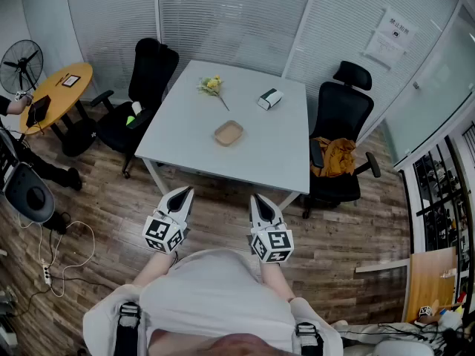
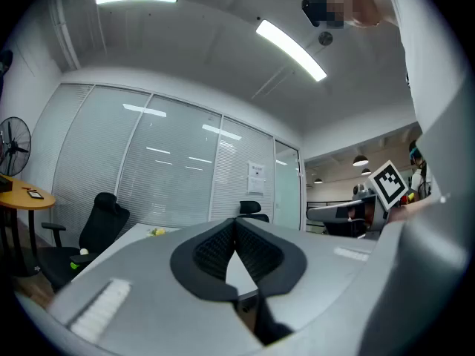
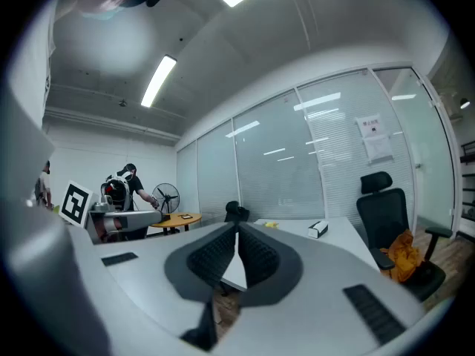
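Wood floor (image 1: 223,228) runs the whole room, with a blinds-covered glass wall (image 1: 223,13) along the far side.
White counter (image 1: 256,154) stands mid-room, ahead of both tools and well apart from them.
One black chair (image 1: 145,87) is at the counter's left side. A second black chair (image 1: 347,117) is at its right, with an orange jacket (image 1: 335,156) on the seat.
Round wooden table (image 1: 63,91) is far left, with a fan (image 1: 20,61) just beside it.
Left tool (image 1: 182,192) and right tool (image 1: 257,198) are held side by side over the floor, short of the counter's near edge, tips pointing toward it.
Left tool: its own view shows the jaws closed, tips meeting, nothing gripped.
Right tool: same, jaws together and gripping nothing.
On the counter:
- a wooden tray (image 1: 228,133) lies near the middle and is the item closest to the tools
- a white-and-green box (image 1: 269,99) lies beyond it to the right
- yellow flowers (image 1: 213,86) lie flat beyond it to the left, stem pointing toward the tray

All three lie apart from each other.
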